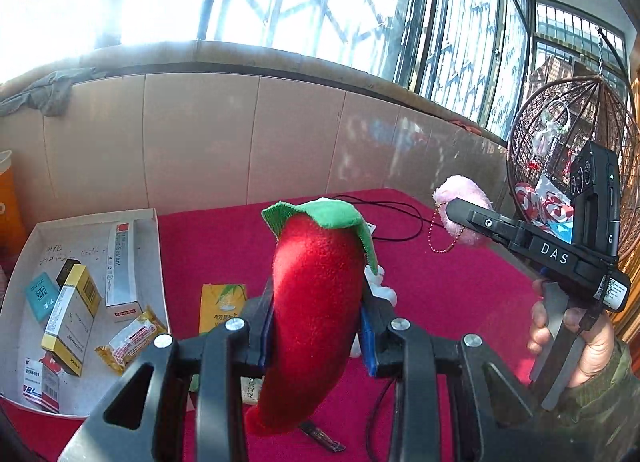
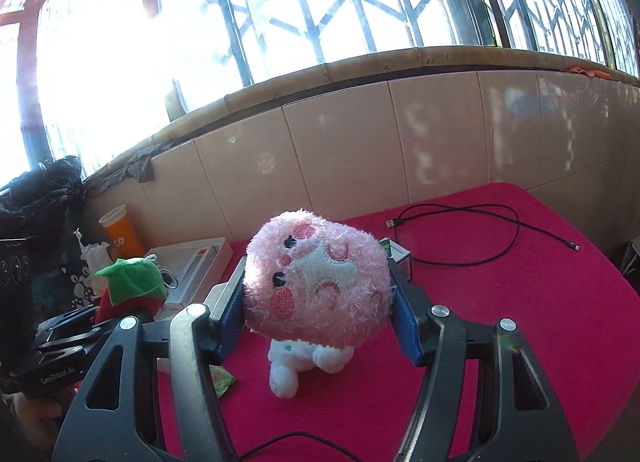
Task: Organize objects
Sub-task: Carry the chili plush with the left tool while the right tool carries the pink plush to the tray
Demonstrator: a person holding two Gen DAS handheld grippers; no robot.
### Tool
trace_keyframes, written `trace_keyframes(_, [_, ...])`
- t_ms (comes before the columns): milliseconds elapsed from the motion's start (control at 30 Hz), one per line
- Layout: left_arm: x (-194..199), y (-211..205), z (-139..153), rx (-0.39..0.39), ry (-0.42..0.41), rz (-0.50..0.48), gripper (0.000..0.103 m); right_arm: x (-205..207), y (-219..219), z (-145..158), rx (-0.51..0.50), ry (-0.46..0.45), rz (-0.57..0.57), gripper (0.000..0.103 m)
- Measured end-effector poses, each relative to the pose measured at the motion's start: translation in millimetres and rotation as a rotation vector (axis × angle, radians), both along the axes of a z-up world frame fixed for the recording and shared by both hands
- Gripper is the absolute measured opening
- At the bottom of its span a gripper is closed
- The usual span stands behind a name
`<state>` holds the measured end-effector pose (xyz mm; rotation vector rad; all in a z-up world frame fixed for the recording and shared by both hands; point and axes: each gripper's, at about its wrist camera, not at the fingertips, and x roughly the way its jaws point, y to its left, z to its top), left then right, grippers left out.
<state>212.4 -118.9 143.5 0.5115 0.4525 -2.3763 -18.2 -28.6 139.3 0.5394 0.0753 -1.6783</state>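
With your left tool (image 1: 318,326) clamping the red plush pepper (image 1: 316,302) and your right tool (image 2: 318,316) clamping the pink plush (image 2: 318,282), both remain unplaced right of the white box (image 1: 28,238).

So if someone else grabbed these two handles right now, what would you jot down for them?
Left gripper: fingers shut on the red chili plush, held above the table.
Right gripper: shut on the pink plush, also lifted.
White tray at the table's left holds small boxes and packets.
Still on the red cloth: black cable, yellow packet, small green box.
Done: both toys picked up. Left: put them down somewhere, then tidy the loose bits.
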Motion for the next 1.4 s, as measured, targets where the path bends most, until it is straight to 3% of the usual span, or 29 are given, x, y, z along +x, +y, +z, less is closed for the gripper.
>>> trace_keyframes(467, [31, -9, 15, -0.023, 0.049, 0.079, 0.033, 23, -6, 7, 0.002, 0.021, 0.084, 0.063])
trace_keyframes(1400, [112, -39, 17, -0.008, 0.146, 0.261, 0.033, 80, -31, 15, 0.031, 0.092, 0.207, 0.063])
